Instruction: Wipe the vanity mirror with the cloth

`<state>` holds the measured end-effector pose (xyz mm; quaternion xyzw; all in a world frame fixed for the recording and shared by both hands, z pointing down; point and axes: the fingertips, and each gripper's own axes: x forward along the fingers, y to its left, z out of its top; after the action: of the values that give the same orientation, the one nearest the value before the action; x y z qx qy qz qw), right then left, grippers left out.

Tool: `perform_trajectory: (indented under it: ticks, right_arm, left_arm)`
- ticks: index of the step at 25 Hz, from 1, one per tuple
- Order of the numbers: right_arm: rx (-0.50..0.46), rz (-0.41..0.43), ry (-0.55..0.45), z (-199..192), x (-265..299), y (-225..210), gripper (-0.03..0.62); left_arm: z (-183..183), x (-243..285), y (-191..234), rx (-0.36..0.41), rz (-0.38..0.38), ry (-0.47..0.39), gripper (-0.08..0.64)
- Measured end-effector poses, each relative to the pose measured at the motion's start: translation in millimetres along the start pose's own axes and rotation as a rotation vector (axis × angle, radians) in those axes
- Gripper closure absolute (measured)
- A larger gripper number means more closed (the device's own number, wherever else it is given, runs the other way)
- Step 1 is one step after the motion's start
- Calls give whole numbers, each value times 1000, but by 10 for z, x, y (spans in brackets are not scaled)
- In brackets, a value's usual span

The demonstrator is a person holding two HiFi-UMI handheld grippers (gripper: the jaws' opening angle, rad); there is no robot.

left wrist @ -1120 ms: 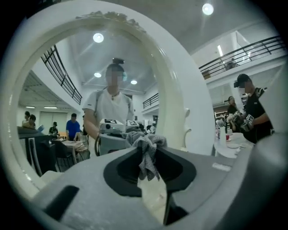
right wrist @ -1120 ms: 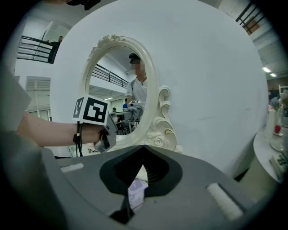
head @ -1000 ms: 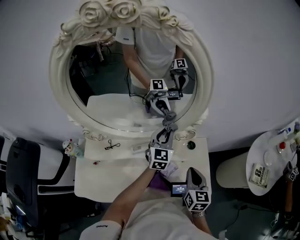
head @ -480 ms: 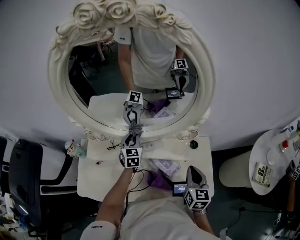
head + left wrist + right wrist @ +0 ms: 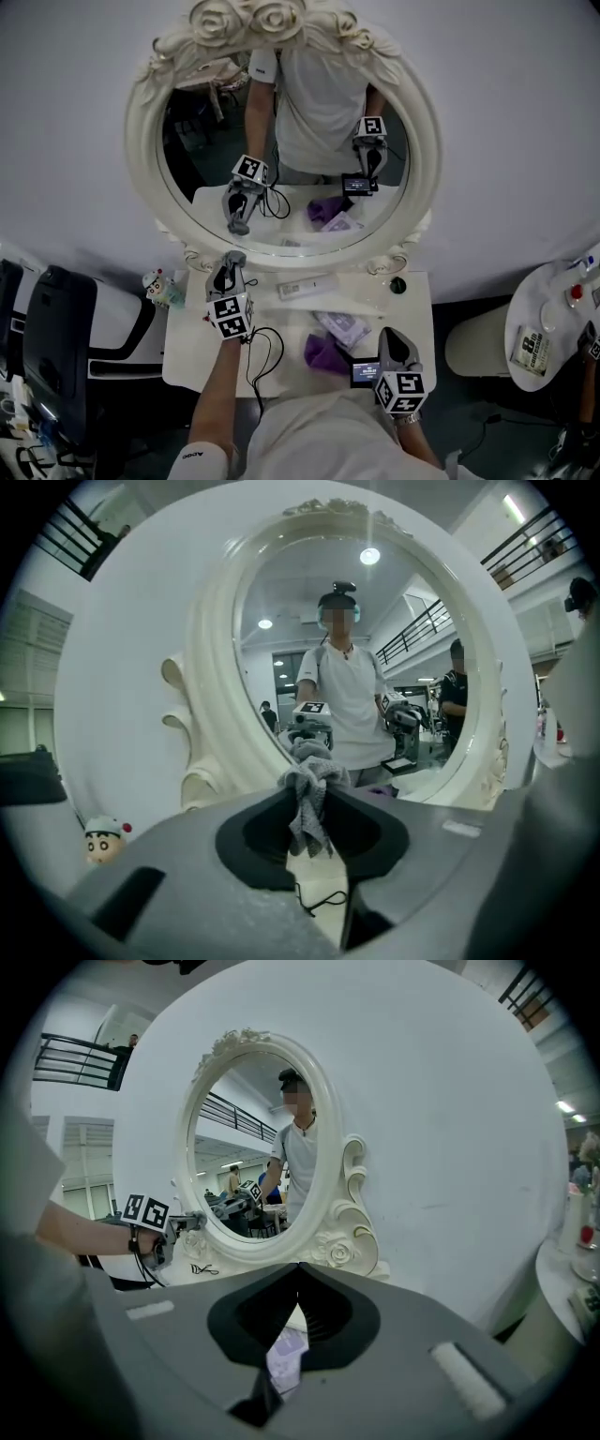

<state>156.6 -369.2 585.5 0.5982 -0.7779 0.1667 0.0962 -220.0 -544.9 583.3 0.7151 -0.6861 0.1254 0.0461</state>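
Leftward went left tool (image 5: 230,261), gripping one grey cloth (image 5: 307,808).

white dressing table (image 5: 187,356), small cartoon figurine (image 5: 154,279) at its back left corner, purple bundle (image 5: 324,353) near its front, black chair (image 5: 47,328) alongside

The vanity mirror (image 5: 141,159) frame looks like glossy cream-white moulded stuff, smooth, with carved roses, and the glass is properly shiny. The cloth (image 5: 307,808) is grey, coarse-woven and a bit frayed. Left gripper (image 5: 312,778) jaws are matt dark grey plastic, slightly grainy. Tabletop (image 5: 187,361) is smooth satin white.
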Motion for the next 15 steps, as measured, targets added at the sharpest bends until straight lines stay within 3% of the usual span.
perform_trajectory:
  ticks: [3, 7, 11, 15]
  right_arm:
    - [-16, -16, -14, 37, -34, 105, 584]
    - [7, -69, -27, 48, -110, 363, 584]
    - [64, -58, -51, 56, -186, 951, 584]
    - [31, -41, -52, -8, -299, 1526, 584]
  left_arm:
    - [85, -261, 149, -59, -23, -47, 479]
    - [199, -745, 92, -86, -181, -124, 479]
    - [178, -1217, 125, -85, -289, -146, 479]
    - [116, -1654, 139, -146, -380, -157, 479]
